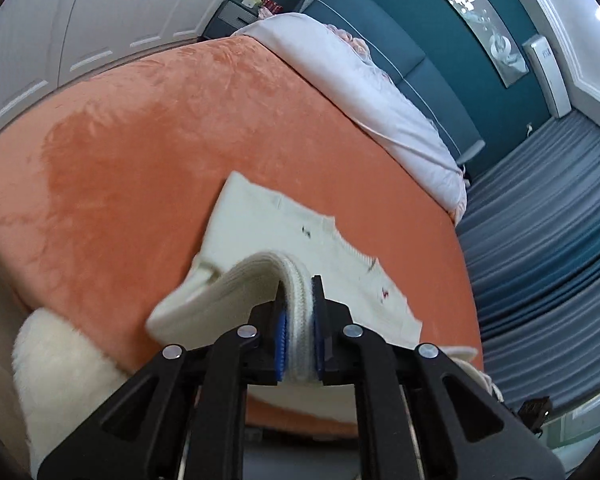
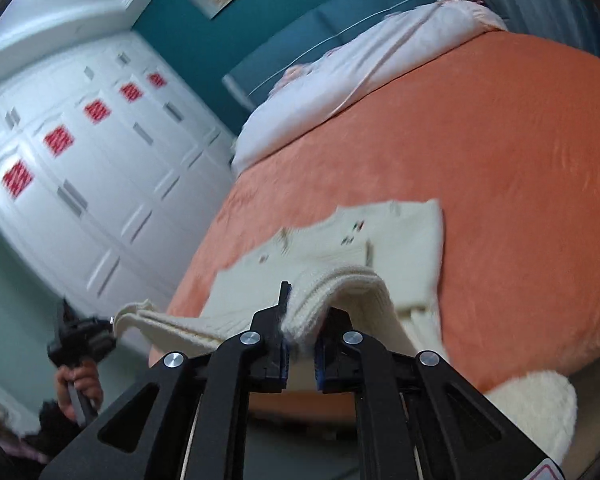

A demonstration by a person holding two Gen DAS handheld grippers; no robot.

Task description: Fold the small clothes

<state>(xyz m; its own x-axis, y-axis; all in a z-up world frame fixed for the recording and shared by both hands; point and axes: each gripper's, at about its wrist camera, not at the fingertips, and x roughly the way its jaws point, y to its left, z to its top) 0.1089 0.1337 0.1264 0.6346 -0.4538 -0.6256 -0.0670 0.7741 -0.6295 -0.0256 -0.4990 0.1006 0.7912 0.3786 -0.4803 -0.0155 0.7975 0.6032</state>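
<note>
A small cream knitted sweater (image 1: 300,236) lies partly on the orange bedspread (image 1: 160,140), its near edge lifted. My left gripper (image 1: 300,320) is shut on a folded ribbed edge of the sweater and holds it above the bed's near edge. In the right wrist view the sweater (image 2: 380,232) shows again, with small coloured marks on it. My right gripper (image 2: 302,328) is shut on another bunched part of its near edge. The left gripper (image 2: 80,340) shows at the lower left there, in a hand, with the sweater's corner at its tip.
A white quilt (image 1: 364,80) lies along the teal headboard (image 1: 380,32). A fluffy white cushion (image 1: 60,368) sits at the bed's near corner, also in the right wrist view (image 2: 536,404). White wardrobes (image 2: 80,180) stand left of the bed, grey curtains (image 1: 548,220) on the other side.
</note>
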